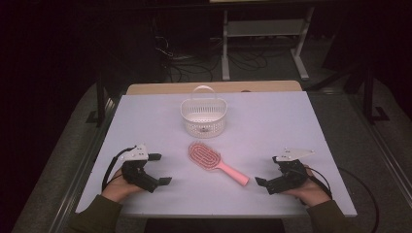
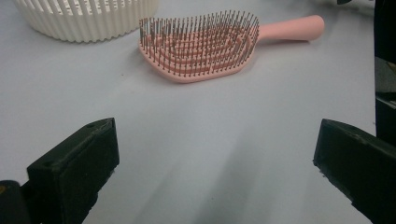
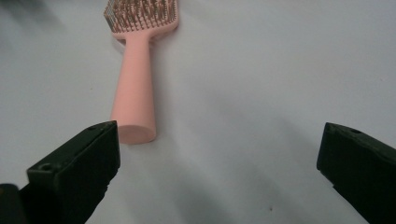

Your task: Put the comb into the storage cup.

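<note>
Honestly, no writing or brand can be read on anything. A pink hairbrush [image 1: 217, 162] lies bristles up at the centre of the white table [image 1: 291, 121], below the white basket [image 1: 204, 116]. At lower right, the right gripper [image 1: 266, 172] has its jaws wide apart, and the handle end lies just beside one jaw, not between them. At lower left, the left gripper [image 1: 160, 169] is also spread wide, well apart from the brush. Both sleeves are cut off at the bottom edge.

Each hand wore a dark olive sleeve [image 1: 94, 216] and bore a black two-jaw gripper, the left gripper [image 1: 160, 169] and right gripper [image 1: 268, 171] each topped by a grey three-cornered plate and trailing a black cable.
</note>
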### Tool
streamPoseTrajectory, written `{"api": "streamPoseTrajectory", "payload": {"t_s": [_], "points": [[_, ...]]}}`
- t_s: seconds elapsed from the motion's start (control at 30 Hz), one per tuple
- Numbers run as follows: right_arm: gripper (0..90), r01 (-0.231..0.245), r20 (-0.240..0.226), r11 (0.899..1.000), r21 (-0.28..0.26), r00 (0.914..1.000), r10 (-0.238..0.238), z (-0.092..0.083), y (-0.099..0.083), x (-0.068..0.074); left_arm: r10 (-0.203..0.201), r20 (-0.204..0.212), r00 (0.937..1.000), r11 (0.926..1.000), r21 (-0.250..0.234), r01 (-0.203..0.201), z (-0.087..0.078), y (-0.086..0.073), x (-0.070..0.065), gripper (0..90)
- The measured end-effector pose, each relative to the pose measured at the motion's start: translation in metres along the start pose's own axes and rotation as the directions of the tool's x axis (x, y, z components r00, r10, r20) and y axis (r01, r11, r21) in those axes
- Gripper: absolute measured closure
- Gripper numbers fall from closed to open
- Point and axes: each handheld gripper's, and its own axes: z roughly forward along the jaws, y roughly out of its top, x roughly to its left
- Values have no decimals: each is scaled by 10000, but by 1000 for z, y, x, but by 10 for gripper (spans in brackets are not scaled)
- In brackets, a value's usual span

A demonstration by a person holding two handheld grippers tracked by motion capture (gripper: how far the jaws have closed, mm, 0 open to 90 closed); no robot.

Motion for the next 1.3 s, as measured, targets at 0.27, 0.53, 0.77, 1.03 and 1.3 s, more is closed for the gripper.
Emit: {"api": "streamPoseTrajectory", "payload": {"t_s": [0.27,0.53,0.77,1.03,1.3], "points": [[0,-6,90,9997,-228,10000,8,-1,2,-1,11,76,10000,10000,33,-11,1,0,0,0],[0,67,54,9999,-111,10000,-66,-1,5,0,1,138,9999,10000,3,-1,0,0,1,0],[0,96,-61,9999,53,9999,-96,0,10,1,-17,172,9999,10000,-30,18,0,0,1,0],[0,-55,-132,9998,-178,9999,53,-3,16,1,-14,151,9999,10000,-62,15,-1,0,0,0],[0,30,-105,10000,-17,9999,-31,-2,23,3,-71,116,9999,10000,-64,71,-1,0,1,0]]}}
